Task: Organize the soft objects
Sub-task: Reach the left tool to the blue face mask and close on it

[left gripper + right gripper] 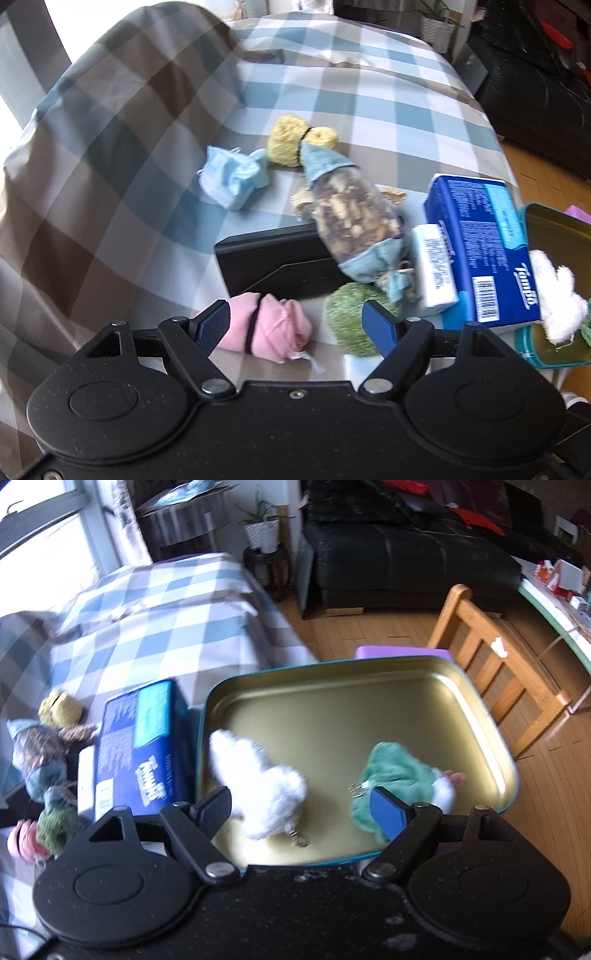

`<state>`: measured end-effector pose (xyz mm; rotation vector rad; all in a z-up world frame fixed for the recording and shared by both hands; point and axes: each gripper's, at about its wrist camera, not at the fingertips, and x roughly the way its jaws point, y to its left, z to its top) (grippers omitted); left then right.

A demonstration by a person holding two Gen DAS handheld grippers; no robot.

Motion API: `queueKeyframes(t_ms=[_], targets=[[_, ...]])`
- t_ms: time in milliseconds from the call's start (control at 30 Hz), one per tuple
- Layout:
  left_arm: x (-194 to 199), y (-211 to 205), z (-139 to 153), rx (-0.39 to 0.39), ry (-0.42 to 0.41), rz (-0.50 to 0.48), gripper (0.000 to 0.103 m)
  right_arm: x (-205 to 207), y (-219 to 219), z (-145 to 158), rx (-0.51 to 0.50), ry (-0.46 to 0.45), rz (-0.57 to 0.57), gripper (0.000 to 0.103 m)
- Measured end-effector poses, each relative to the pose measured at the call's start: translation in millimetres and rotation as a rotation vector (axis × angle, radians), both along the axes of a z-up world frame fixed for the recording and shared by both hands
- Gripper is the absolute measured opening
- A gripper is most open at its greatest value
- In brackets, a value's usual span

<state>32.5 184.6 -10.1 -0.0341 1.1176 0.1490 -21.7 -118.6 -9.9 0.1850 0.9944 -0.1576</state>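
Nearest my left claw (297,325) lies a pink rolled cloth (269,328), banded with a dark tie, its long axis running across the view and one end beside the left finger; the claw stands spread and pinches nothing. Just right of it sits a green yarn ball (349,319), partly behind the right finger. Beyond these, on the checked bedcover (369,92), a black box (280,258) carries the lower end of a long sachet (352,218) with blue cloth ends, which points away and to the left toward a yellow yarn bundle (286,140). A crumpled light blue cloth (231,177) lies to the left. To the right a blue tissue pack (484,243) reads what looks like "Tempo", the rest too blurred for me; a small white packet (436,269) leans against it. My right claw (304,810) is also spread and empty, hovering over a gold tin tray (369,709) with a teal rim. Inside it lie a white fluffy toy (262,786), long axis slanting up-left, and a green plush toy (391,779) with a white cuff.
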Motion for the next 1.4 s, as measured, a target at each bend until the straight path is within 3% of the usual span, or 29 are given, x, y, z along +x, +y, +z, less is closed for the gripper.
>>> queueKeyframes(t_ms=[633, 967, 1400], targets=[[5.8, 48.7, -15.1, -0.053, 0.026, 0.11, 0.074, -15.5, 70.1, -17.5, 0.021, 0.017, 0.185, 0.082], [44.2, 69.2, -6.1, -0.044, -0.023, 0.127, 0.074, -14.5, 71.9, -17.0, 0.021, -0.008, 0.203, 0.082], [102.7, 85.6, -23.0, -0.016, -0.027, 0.089, 0.074, -14.1, 88.6, -10.3, 0.005, -0.059, 0.282, 0.082]])
